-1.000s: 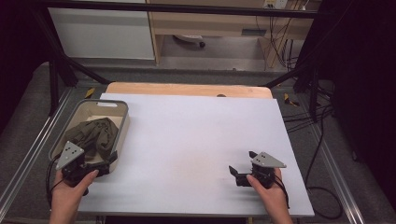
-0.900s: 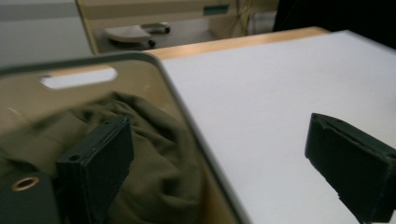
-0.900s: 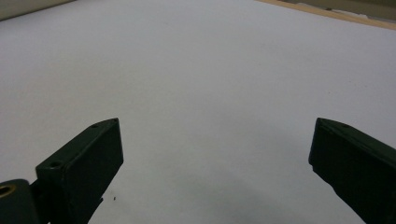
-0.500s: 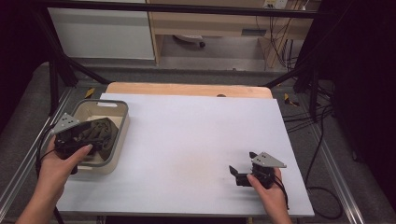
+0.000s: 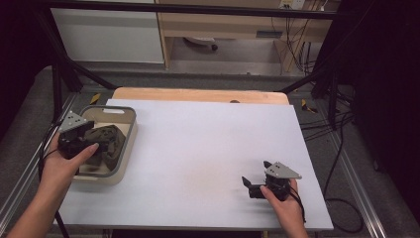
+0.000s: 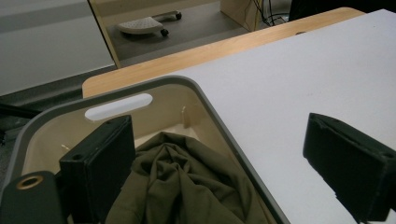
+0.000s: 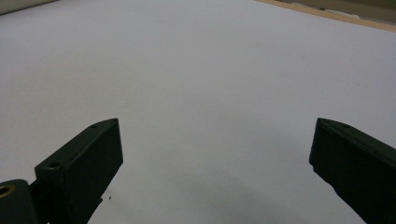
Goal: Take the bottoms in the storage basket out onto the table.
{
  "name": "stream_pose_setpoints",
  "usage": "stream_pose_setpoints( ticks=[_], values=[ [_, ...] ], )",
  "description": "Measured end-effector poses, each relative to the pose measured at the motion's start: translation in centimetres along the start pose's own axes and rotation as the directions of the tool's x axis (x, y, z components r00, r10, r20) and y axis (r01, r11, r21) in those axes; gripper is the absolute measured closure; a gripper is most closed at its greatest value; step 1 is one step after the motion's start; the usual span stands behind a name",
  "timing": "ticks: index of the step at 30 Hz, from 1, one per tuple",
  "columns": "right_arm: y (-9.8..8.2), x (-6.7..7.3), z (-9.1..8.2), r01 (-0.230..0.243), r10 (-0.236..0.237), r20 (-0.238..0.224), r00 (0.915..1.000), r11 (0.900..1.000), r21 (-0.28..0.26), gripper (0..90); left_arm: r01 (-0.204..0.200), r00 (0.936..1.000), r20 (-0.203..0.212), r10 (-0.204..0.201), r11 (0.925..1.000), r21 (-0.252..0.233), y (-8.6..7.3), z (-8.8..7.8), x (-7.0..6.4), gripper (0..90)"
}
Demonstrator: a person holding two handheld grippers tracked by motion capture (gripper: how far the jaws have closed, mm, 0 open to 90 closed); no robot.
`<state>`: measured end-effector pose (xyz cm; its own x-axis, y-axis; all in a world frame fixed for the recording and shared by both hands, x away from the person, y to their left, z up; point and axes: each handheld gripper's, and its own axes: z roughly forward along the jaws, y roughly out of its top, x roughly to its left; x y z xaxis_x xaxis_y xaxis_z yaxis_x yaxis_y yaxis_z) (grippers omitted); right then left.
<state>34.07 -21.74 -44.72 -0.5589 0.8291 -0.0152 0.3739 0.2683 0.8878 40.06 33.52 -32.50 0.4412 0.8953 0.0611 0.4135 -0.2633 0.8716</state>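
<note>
A grey-rimmed beige bin (image 5: 130, 133) stands at the table's left side with a crumpled olive-green cloth (image 5: 110, 141) inside. My left gripper (image 5: 91, 141) hovers open above the bin's near half, over the cloth. In the left gripper view the cloth (image 6: 182, 177) lies low between the wide-apart jaws of that gripper (image 6: 224, 158), and the bin's rim (image 6: 210, 102) runs under the right jaw. My right gripper (image 5: 253, 178) rests open near the table's front right. In its own view this gripper (image 7: 215, 163) holds nothing, with bare white tabletop (image 7: 187, 70) ahead.
The white tabletop (image 5: 208, 148) stretches between the two grippers. A wooden strip (image 5: 198, 95) borders its far edge. Beyond it are a dark frame, cabinets and cables (image 5: 341, 124) on the floor at the right.
My left hand has lifted its gripper from the table's front left edge forward to above the bin and cloth. The right gripper has stayed put.
</note>
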Motion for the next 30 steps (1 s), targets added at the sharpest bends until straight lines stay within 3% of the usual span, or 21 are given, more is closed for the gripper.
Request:
stream_pose_setpoints(
  ticks=[7, 11, 13, 18, 21, 26, 30],
  values=[
    [0.0, -0.1, -0.1, -0.006, 0.006, 0.004, 1.0, 1.0, -0.005, 3.3, 0.004, 1.0, -0.005, -0.004, 0.9999, 0.015, 0.0, 0.3, 1.1, 6.3],
    [0.0, 0.0, 0.0, -0.002, 0.002, 0.0, 1.0, 1.0, -0.003, 3.3, 0.008, 0.9995, -0.03, -0.007, 0.9993, 0.037, 0.0, 0.4, 1.6, 6.7],
    [0.0, 0.0, 0.0, 0.004, -0.004, 0.0, 1.0, 1.0, -0.002, 3.3, 0.015, 0.9986, -0.05, -0.013, 0.9985, 0.052, -0.2, 0.5, 1.7, 6.5],
    [0.1, 0.1, 0.0, 0.008, -0.009, -0.002, 1.0, 1.0, -0.002, 3.3, 0.01, 0.9987, -0.051, -0.006, 0.9974, 0.072, -0.8, 0.9, 1.7, 6.6],
    [0.1, 0.1, 0.1, 0.013, -0.013, -0.005, 0.9999, 1.0, -0.003, 3.1, 0.033, 0.998, -0.056, -0.028, 0.9964, 0.078, -0.8, 0.9, 1.7, 6.5],
    [0.0, 0.1, 0.1, -0.017, 0.017, 0.005, 0.9998, 1.0, -0.008, 2.3, 0.006, 0.9985, -0.055, -0.001, 0.9962, 0.087, -0.6, 1.3, 1.7, 6.6],
    [0.1, 0.3, 0.0, 0.0, 0.0, 0.001, 1.0, 1.0, -0.015, 2.2, -0.02, 0.9975, -0.066, 0.026, 0.9944, 0.104, -0.5, 1.5, 2.1, 6.9]
  ],
)
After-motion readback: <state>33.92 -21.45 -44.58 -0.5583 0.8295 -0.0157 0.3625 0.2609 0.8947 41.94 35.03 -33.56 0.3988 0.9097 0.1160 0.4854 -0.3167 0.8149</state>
